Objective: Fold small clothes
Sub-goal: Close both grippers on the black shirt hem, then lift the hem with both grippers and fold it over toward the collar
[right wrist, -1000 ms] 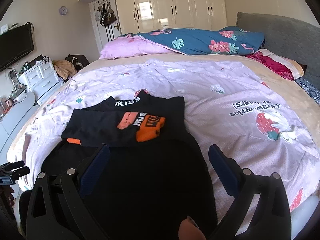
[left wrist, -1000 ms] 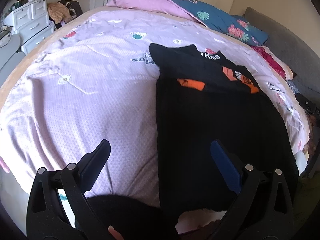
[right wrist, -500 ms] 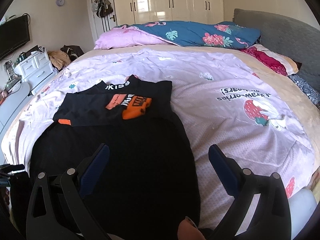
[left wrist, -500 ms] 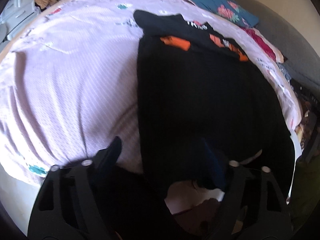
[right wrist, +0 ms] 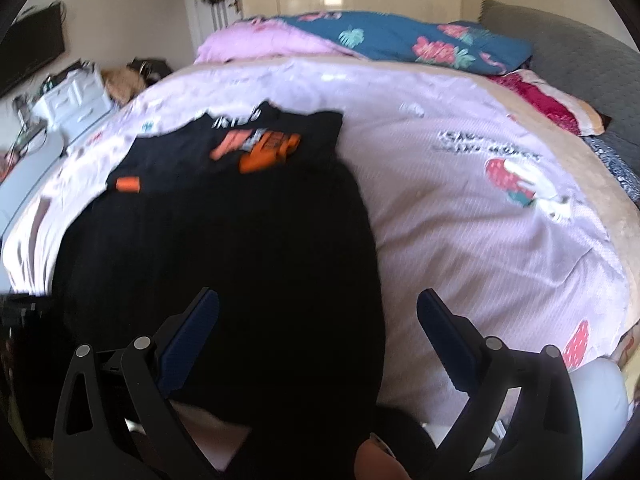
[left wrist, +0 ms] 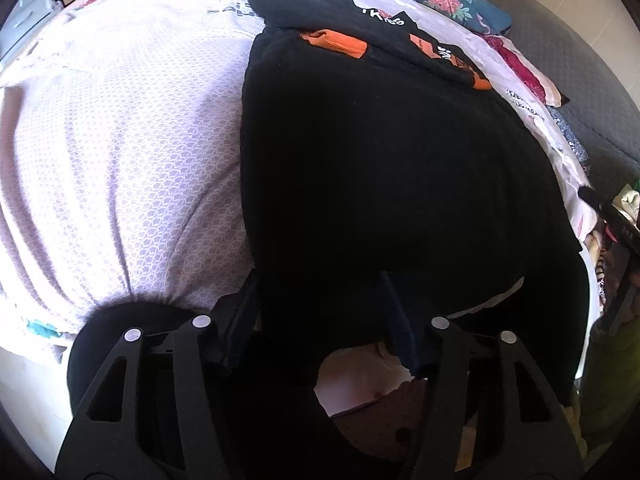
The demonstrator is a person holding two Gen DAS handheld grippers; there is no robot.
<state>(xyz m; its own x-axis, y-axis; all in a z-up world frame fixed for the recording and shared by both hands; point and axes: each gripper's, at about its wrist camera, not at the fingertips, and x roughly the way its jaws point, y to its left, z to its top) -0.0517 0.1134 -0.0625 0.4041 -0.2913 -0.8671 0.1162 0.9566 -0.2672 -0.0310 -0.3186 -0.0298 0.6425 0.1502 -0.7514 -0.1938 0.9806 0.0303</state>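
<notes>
A black garment [left wrist: 380,168] with orange patches lies flat on the pink bedspread [left wrist: 120,140], its far part folded over itself. It also shows in the right wrist view [right wrist: 224,248]. My left gripper [left wrist: 320,316] is open and down at the garment's near left hem, its fingers straddling the cloth edge. My right gripper [right wrist: 318,328] is open above the garment's near right edge, the left finger over the cloth and the right finger over the bedspread [right wrist: 500,220].
A blue floral quilt [right wrist: 400,40] and pink pillow [right wrist: 256,42] lie at the bed's far end. A grey headboard [right wrist: 572,52] is on the right. White drawers [right wrist: 76,96] stand left of the bed. Clutter [left wrist: 616,232] sits beside the bed.
Both grippers have moved down toward the garment's near hem. The left gripper's fingers have narrowed somewhat and now reach the cloth edge. The garment has not moved.
</notes>
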